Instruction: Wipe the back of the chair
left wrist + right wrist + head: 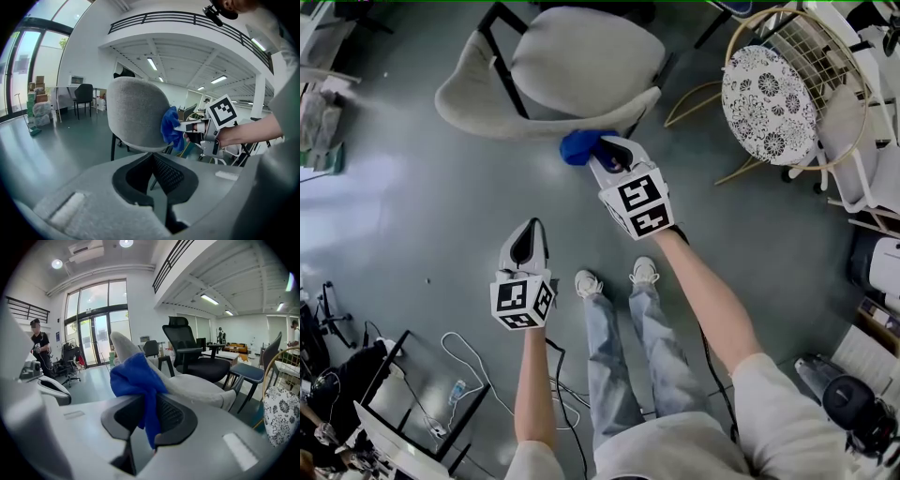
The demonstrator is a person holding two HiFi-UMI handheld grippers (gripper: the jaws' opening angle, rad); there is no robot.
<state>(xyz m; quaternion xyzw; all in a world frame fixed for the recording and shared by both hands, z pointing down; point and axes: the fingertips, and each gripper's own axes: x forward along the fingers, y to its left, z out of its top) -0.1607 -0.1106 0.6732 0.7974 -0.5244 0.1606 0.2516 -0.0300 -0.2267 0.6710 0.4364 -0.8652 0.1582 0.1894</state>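
While pressing cloth [579,147], clamped in right claw [602,148], against chair back [516,122]: wiping seemingly underway, unfinished; left claw [526,234] closed, empty.

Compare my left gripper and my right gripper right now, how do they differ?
The right gripper is shut on a blue cloth pressed against the back of the grey chair; the left gripper has its jaws together with nothing between them. The right gripper reaches forward to the chair, while the left gripper sits further from it, touching nothing. Both point towards that chair.
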